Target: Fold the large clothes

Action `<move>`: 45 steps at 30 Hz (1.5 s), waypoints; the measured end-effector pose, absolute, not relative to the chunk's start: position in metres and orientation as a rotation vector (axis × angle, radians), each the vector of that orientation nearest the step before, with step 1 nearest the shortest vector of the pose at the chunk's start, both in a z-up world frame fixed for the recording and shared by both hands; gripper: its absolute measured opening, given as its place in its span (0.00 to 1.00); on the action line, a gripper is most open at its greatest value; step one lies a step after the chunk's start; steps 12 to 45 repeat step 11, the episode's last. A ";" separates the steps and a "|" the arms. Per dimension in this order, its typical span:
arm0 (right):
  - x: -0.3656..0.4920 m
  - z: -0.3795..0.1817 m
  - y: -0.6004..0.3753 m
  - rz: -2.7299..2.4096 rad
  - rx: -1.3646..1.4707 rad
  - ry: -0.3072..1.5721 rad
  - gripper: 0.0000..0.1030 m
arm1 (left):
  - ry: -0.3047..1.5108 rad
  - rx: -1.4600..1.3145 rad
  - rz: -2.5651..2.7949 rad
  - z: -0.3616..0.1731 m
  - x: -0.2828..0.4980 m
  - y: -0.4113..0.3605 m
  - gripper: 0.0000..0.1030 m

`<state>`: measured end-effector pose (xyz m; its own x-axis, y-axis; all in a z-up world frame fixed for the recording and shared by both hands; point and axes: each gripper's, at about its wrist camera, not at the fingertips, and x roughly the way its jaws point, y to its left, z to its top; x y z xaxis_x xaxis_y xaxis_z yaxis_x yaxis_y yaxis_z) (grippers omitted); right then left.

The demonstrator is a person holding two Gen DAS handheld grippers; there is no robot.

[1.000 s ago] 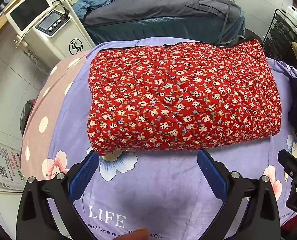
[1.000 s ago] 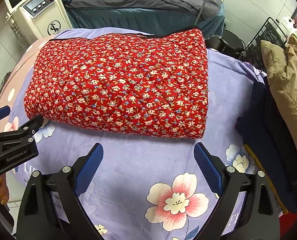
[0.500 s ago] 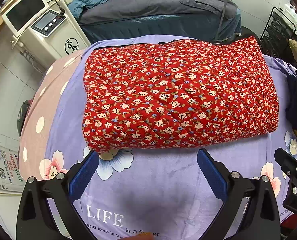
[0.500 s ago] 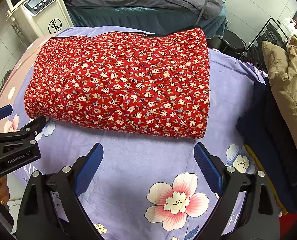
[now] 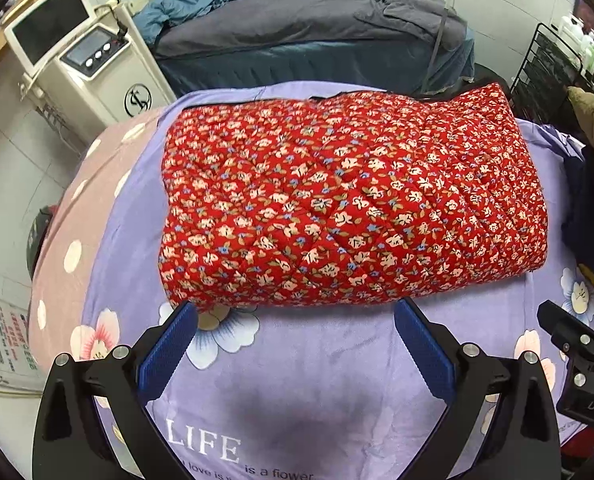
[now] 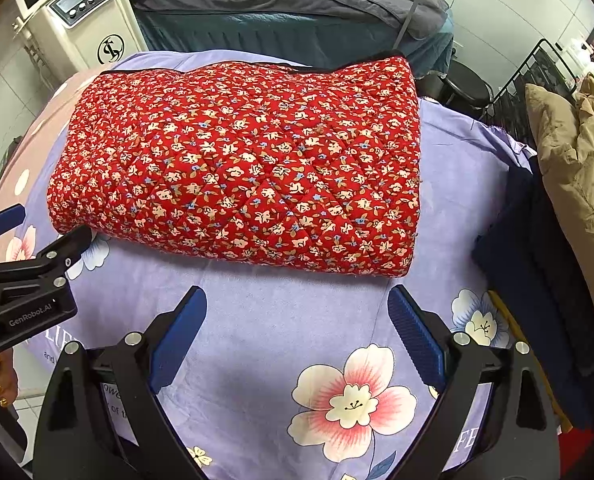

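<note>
A red quilted garment with small flowers (image 5: 349,200) (image 6: 241,164) lies folded into a thick rectangle on the purple flowered sheet (image 5: 317,360) (image 6: 281,320). My left gripper (image 5: 295,312) stands open just short of the bundle's near edge, its left pad almost at the lower left corner. My right gripper (image 6: 297,300) is open too, a little back from the near edge toward the bundle's right end. Neither holds anything. The left gripper (image 6: 1,252) also shows at the left of the right wrist view.
A white machine with a screen (image 5: 85,56) stands at the back left. Behind the bed is a second bed with grey and teal covers (image 5: 317,40). Dark blue (image 6: 537,272) and tan clothes (image 6: 577,160) lie at the right, beside a black wire rack (image 5: 549,64).
The left gripper has moved closer to the bundle's near left corner. The right gripper has edged slightly forward. The folded garment lies as before.
</note>
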<state>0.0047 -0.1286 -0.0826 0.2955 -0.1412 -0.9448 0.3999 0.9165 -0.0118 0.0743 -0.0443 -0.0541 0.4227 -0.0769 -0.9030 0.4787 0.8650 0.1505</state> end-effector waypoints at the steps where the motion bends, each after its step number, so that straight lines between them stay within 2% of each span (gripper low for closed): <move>1: 0.005 -0.083 -0.129 -0.365 0.244 1.221 0.88 | 1.078 0.430 -0.353 -0.054 0.074 -0.045 0.94; 45: 0.005 -0.084 -0.130 -0.363 0.238 1.223 0.88 | 1.111 0.410 -0.358 -0.055 0.078 -0.045 0.94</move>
